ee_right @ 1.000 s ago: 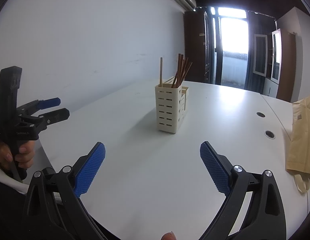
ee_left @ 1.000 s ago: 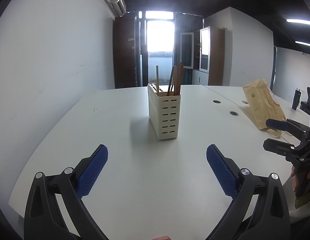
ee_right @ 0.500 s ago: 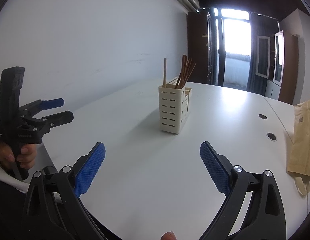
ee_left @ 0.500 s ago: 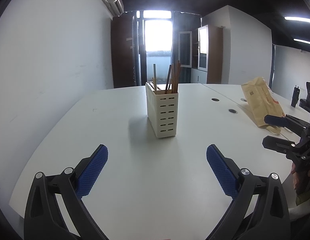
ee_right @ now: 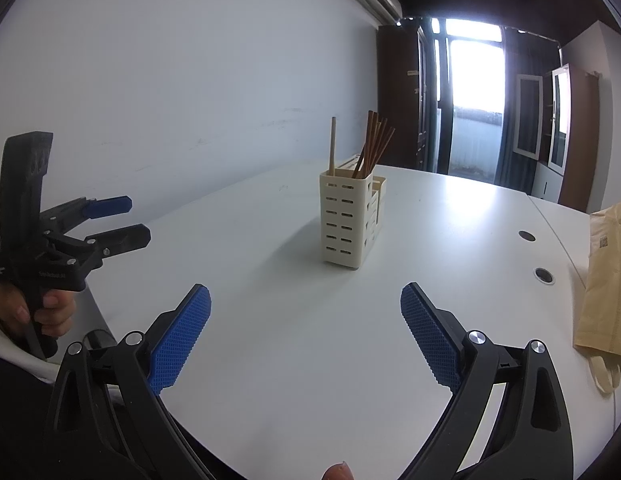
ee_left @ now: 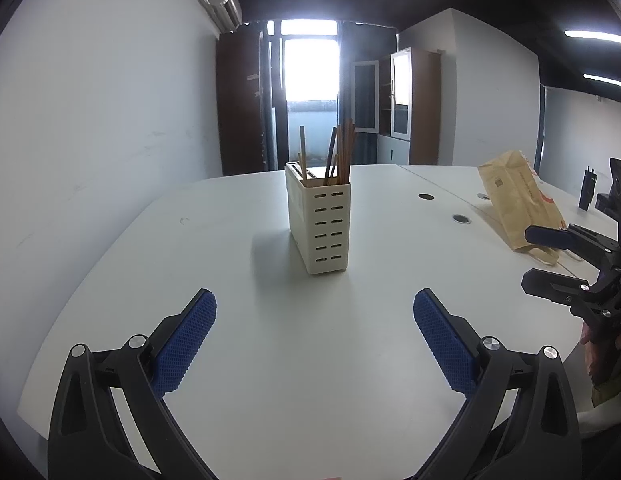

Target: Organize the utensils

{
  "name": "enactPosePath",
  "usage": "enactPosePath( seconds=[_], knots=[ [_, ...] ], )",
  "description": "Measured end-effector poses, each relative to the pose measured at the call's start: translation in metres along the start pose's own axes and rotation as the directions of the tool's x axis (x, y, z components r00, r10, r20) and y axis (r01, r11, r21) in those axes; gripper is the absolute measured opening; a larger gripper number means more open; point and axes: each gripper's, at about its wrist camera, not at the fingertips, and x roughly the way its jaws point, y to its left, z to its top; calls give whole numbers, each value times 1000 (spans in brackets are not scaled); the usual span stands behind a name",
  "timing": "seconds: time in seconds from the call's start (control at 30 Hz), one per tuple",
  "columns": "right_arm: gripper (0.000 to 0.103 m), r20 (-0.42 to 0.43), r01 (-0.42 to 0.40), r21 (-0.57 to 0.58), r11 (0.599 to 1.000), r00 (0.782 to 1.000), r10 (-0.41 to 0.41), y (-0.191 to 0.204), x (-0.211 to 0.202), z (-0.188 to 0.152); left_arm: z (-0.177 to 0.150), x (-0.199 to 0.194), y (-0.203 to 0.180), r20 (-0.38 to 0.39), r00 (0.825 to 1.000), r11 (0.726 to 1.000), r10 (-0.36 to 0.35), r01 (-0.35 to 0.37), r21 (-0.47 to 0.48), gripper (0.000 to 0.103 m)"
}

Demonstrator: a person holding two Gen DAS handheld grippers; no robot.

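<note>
A cream slotted utensil holder [ee_left: 319, 227] stands upright on the white table [ee_left: 238, 320]; it also shows in the right wrist view [ee_right: 347, 221]. Several brown chopsticks [ee_left: 338, 152] stand in it, also seen in the right wrist view [ee_right: 372, 144], with one paler stick [ee_right: 332, 148] apart. My left gripper [ee_left: 314, 332] is open and empty, short of the holder; it shows in the right wrist view [ee_right: 118, 220]. My right gripper [ee_right: 306, 324] is open and empty; it shows in the left wrist view [ee_left: 550, 256].
A brown paper bag [ee_left: 518, 204] lies at the table's right side, also in the right wrist view [ee_right: 606, 280]. Two round cable holes [ee_left: 462, 219] sit in the table beyond the holder. A white wall runs along the left.
Both grippers have drawn back and shifted slightly; the holder looks a little farther and more centred. Both stay open and empty.
</note>
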Motion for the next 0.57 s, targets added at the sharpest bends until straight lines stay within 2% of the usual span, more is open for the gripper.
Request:
enactPosePath(
  seconds=[0.57],
  knots=[
    [97,-7,7,8,1000,1000,-7,-3,2,-2,-7,6,-5,-24,1000,1000,-6,6,10,97]
  ],
)
